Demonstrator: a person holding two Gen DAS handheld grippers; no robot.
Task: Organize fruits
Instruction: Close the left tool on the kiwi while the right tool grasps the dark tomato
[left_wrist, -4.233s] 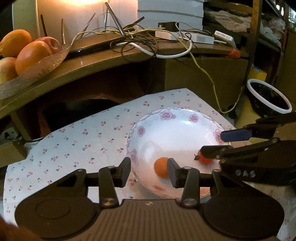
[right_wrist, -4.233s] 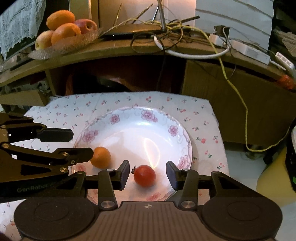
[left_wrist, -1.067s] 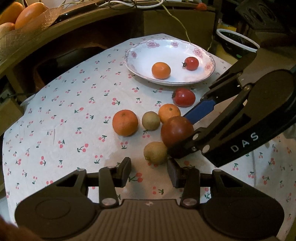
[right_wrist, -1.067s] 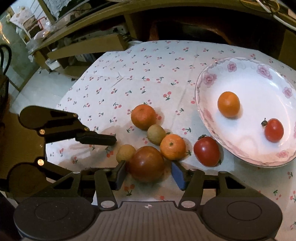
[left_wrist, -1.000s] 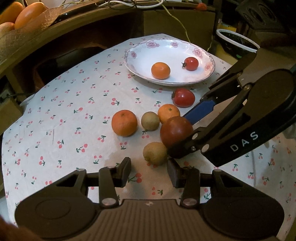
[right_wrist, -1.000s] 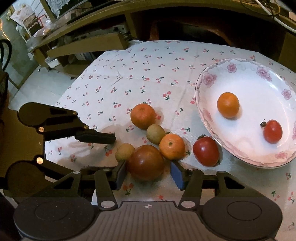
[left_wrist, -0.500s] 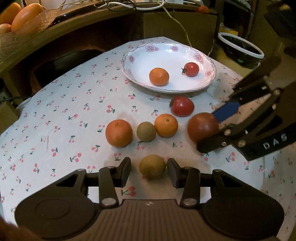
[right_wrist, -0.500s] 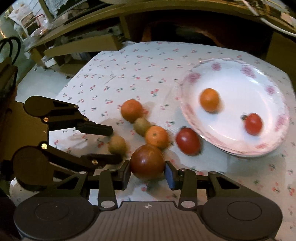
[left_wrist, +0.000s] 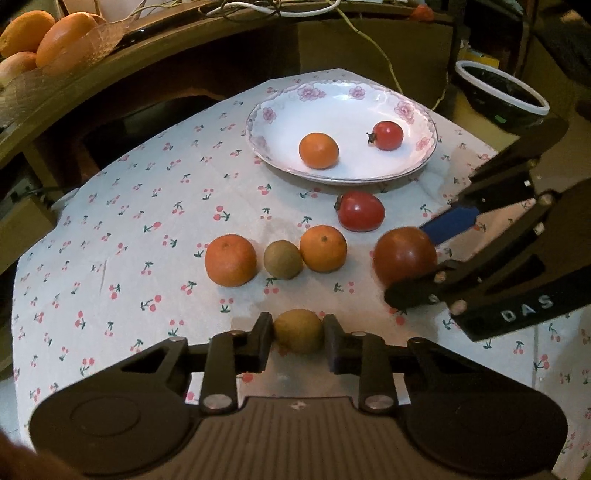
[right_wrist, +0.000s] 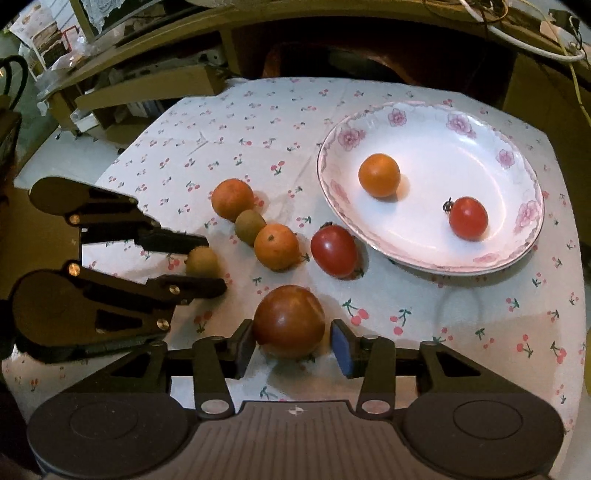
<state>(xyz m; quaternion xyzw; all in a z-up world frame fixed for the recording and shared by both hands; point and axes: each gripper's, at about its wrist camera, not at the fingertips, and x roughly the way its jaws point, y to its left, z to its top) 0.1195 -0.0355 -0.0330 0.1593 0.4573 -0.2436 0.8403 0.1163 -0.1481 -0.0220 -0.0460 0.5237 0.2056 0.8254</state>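
My left gripper is shut on a small brown kiwi, low over the cherry-print cloth; it also shows in the right wrist view. My right gripper is shut on a large dark red tomato, which also shows in the left wrist view. A flowered white plate holds a small orange and a cherry tomato. On the cloth lie a big orange, a second kiwi, an orange and a red tomato.
A wooden shelf behind the table carries a glass dish of large fruit and tangled cables. A black bin with a white rim stands on the floor at the right. The table drops off at the left and right edges.
My right gripper lifted the dark tomato away from the fruit cluster to the right. My left gripper moved forward and closed on the near kiwi.
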